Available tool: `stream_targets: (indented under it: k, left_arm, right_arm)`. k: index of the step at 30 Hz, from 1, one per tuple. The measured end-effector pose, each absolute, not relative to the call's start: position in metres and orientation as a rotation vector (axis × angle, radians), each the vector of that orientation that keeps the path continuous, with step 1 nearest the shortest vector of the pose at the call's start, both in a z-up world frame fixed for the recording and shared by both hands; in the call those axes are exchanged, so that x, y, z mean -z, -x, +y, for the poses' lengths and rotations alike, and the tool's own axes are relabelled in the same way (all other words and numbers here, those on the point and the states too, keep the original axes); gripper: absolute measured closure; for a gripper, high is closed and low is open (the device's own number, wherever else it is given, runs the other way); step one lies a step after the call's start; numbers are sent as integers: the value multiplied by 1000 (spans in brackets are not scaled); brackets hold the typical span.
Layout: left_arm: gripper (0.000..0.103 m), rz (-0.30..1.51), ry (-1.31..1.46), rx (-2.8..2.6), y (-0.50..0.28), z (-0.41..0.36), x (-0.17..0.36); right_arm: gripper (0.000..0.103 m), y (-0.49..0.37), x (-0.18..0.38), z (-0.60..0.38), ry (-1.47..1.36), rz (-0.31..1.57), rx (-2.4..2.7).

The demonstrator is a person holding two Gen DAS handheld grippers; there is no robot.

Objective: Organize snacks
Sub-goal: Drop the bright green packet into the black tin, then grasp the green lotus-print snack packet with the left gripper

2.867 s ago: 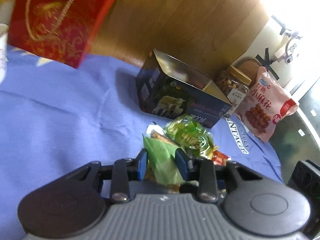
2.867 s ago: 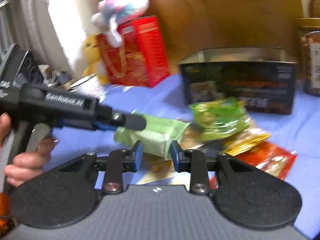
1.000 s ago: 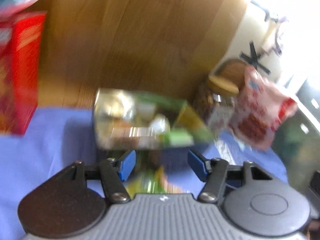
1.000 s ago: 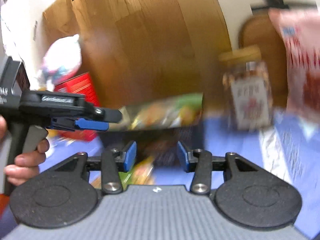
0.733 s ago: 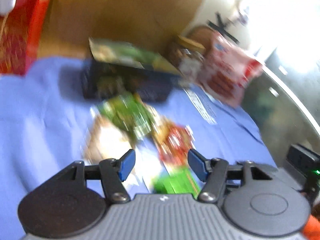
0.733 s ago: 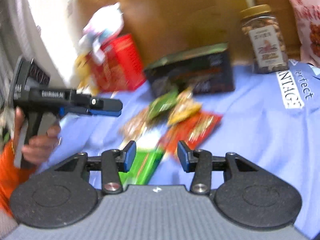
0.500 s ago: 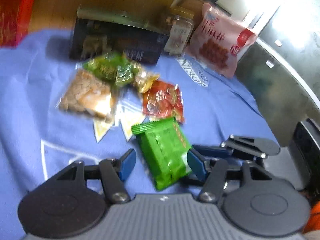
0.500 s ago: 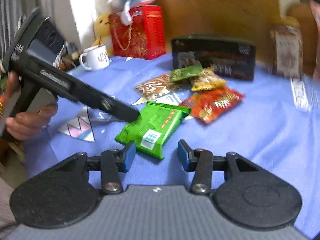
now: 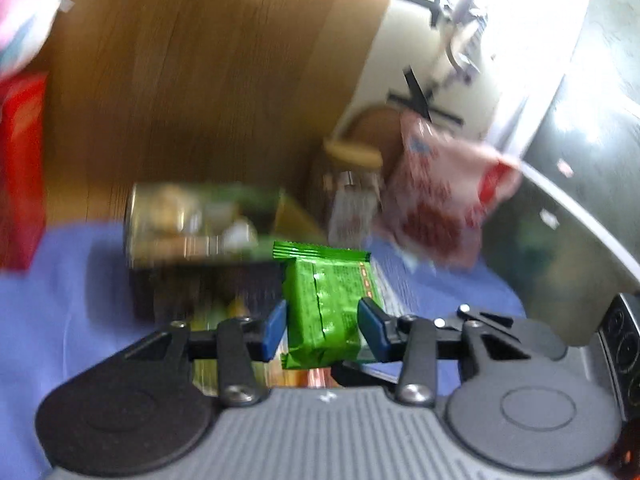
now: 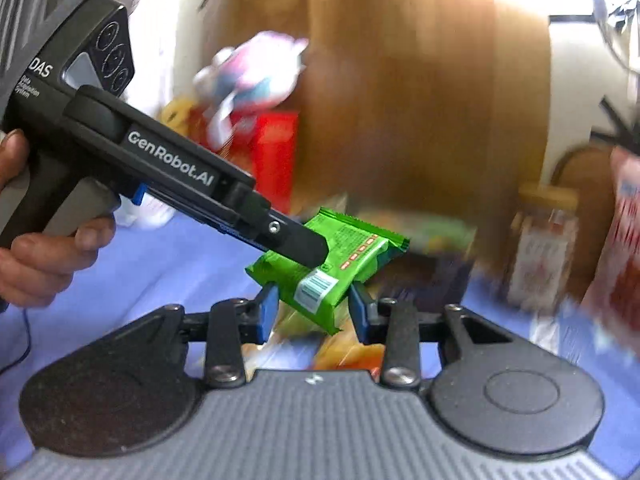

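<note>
Green packet held aloft by both grippers.
The left gripper [image 9: 322, 326] and right gripper [image 10: 310, 308], jaws just narrowed, each clamp the green packet [image 9: 325, 304], lifted above the blue cloth [image 9: 60, 288] in front of the blurred tin [image 9: 200, 216].

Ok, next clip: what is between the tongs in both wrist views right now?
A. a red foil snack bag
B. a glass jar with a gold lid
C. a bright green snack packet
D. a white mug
C: the bright green snack packet sits between the blue pads of the left tongs, and in the right wrist view it also reaches between the right tongs.
</note>
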State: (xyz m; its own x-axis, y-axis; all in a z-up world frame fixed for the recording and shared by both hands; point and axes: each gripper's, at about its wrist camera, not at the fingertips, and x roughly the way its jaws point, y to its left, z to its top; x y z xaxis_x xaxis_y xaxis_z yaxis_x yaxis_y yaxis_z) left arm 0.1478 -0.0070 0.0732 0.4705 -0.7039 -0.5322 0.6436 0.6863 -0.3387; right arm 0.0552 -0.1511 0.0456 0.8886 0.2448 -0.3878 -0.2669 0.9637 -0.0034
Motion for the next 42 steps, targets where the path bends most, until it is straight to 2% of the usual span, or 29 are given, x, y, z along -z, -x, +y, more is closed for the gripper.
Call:
stream_targets:
  k: [3,8,10,11,13,15,21,23,25,30,32,33,35,42]
  left_arm:
    - [64,692,89,781,-196,-33,-80]
    - [64,756,105,669,-257,-51,-56]
    - [61,774,91,638,-272,-56,-42]
    - [57,791,85,630,-277,-59,-36]
    - [53,850,76,633,-284,-66,-23]
    - [51,846,51,626,-278,-68,-21]
    - [49,722,144,717,-225,-7,-47]
    - [49,740,177,713,-208,18,-40]
    - [49,782,201,693,-200,35,-27]
    - [51,891,288,663,-184,60,12]
    - [53,936,303,647,-185,58,27]
    - [56,937,297,639,-184,57,31]
    - [57,928,291,616,-177,62,31]
    - [56,877,363,677,-155,96,14]
  right_arm:
    - [62,-108,-54,-174,10,401,-245]
    - [62,-177,-33,-183,-49,484,-237]
    - [60,-192,-21,-177,-16,504,-226]
    - [59,-197,-16,-173,8,513,-217]
    - [54,-199,-10,-166,67,499,-166]
    - [54,-190,-12,-167,64,472,-153]
    - [55,-120,-18,-196,-242,470,-275]
    - [58,-101,-8,-199,-349,530,-299]
    - [65,-89,7,-197,-447,595,-313]
    - [63,-93,33,-180,-642,697,-274]
    - [66,-99,36,-171,-688,707,-258]
    - [80,-103,37,-170,-703,711,-241]
    - [92,-107,37,-173,-769,727,-245]
    - [94,-41,20,-191,-746,733,-348]
